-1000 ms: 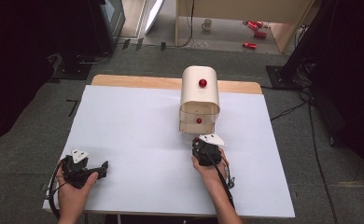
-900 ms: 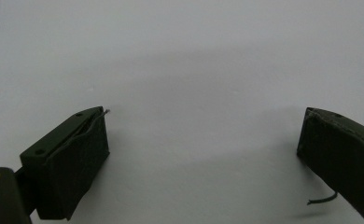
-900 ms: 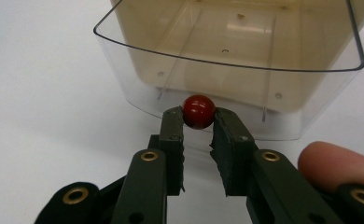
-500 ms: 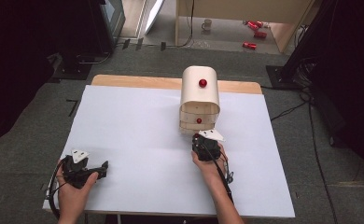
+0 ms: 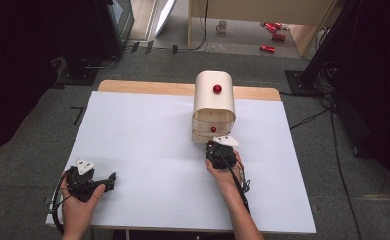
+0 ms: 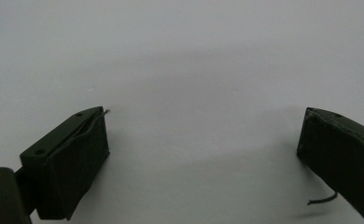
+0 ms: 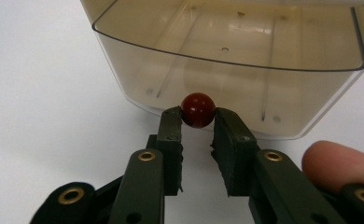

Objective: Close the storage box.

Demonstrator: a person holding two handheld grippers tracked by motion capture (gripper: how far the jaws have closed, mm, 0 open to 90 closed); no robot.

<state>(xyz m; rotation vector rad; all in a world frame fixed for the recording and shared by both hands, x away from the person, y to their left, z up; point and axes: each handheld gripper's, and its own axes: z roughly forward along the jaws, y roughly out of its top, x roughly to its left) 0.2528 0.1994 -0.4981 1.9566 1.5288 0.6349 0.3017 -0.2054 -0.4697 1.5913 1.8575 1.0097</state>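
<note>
The right gripper (image 7: 198,122) was clamped on the small red round knob (image 7: 198,110) of the translucent plastic drawer (image 7: 227,65); the left gripper (image 6: 203,149) hung apart over the white table (image 6: 194,56).

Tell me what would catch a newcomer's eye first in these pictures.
Probably the small beige cabinet at the far middle of the white table, with a red knob on top. Next, the right gripper, its jaws closed on the lower red knob of the clear drawer. The left gripper rests open near the table's front left.
</note>
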